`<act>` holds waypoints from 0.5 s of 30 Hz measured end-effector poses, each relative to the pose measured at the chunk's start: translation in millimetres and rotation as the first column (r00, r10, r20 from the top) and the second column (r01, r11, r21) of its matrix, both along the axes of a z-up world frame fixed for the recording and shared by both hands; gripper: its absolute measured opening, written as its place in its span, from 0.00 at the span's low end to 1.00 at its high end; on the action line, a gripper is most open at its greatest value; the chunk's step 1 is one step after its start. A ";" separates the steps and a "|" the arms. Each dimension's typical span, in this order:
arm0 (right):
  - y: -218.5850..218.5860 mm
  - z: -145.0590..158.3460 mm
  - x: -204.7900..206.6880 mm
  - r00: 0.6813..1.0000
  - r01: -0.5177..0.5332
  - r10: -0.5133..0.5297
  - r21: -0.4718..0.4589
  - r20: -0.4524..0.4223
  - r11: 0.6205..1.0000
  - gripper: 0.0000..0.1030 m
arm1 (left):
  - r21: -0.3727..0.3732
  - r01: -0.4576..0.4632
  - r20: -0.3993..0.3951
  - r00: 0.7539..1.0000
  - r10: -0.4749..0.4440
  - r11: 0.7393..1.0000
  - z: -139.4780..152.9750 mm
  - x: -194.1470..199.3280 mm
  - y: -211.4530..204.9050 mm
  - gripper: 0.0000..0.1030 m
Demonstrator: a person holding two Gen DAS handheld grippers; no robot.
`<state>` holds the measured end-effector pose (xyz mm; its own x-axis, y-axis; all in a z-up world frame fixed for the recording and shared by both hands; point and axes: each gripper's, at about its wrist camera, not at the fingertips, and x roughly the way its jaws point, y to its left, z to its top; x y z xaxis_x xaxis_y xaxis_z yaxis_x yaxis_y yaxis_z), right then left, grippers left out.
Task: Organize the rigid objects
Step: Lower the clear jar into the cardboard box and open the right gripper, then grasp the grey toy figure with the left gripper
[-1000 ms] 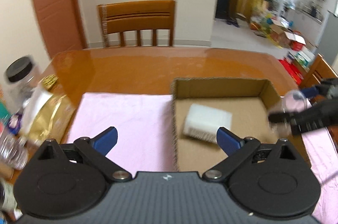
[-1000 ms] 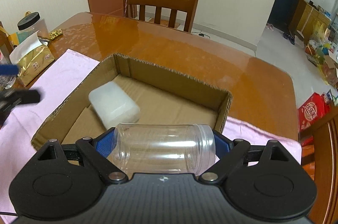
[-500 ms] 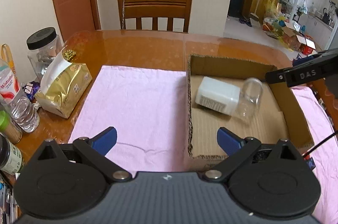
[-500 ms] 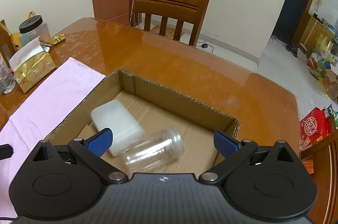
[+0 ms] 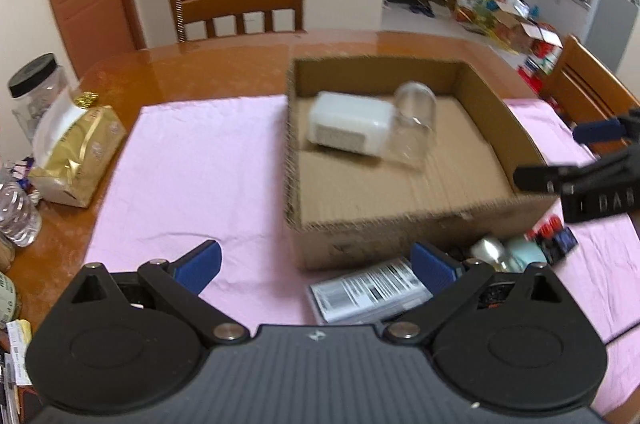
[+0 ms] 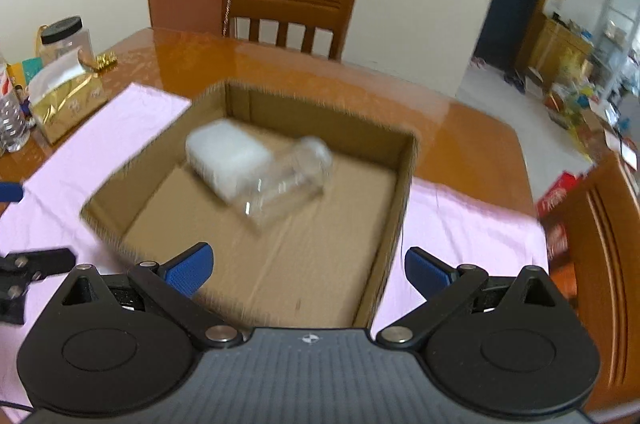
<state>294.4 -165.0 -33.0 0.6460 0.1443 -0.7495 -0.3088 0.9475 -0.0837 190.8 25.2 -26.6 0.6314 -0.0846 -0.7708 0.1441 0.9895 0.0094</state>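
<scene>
**Jar in the box, loose items still out front**

Risks first. The clear jar point(image 6: 286, 179) lies on its side in the cardboard box point(image 6: 400, 183), resting against the white container point(image 6: 224, 153) toward the box's far-left corner. It's round and light, so I judge it can roll across the cardboard floor if I bump the box wall or drop the next item against it. More things wait on the pink cloth point(image 5: 192, 159) just outside the box's near wall, at the near edge of the surface: a flat labelled packet point(image 5: 368, 294), a small silvery piece point(image 5: 486, 248), a pale green one point(image 5: 526, 252) and something red and blue point(image 5: 554, 232). They sit tight together and partly under my left tongs point(image 5: 316, 264), so a careless grab could snag two at once or shove the packet under the box. The packet is flat on cloth; I expect the pads to slip off it or pinch fabric. Frames are blurred, so exact contacts are hard to read.

Tongs. The right tongs point(image 6: 306, 264) have just been opening and now stand fully apart with nothing between them, hovering over the box's near wall. The left tongs are also spread wide and empty; the right pad sits above the packet, whether touching it I cannot tell. In the left view the right tongs point(image 5: 576, 155) show at the box's right wall.
</scene>
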 end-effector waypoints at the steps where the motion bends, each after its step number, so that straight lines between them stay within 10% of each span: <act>1: -1.2 -4.4 -7.2 1.000 0.012 -0.012 -0.001 -0.005 1.000 1.00 | 0.002 0.008 -0.006 1.000 -0.008 1.000 -2.8 -1.4 -2.6 0.98; 15: -2.5 -48.3 -69.0 0.992 0.095 -0.092 0.029 -0.091 0.995 1.00 | -0.089 0.006 -0.087 0.996 -0.014 0.996 -44.2 -3.3 -11.7 0.98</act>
<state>225.4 -167.4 -81.3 0.5884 0.1124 -0.8007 -0.2233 0.9744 -0.0273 187.5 13.5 -70.8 0.5607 -0.1610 -0.8122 0.1506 0.9844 -0.0911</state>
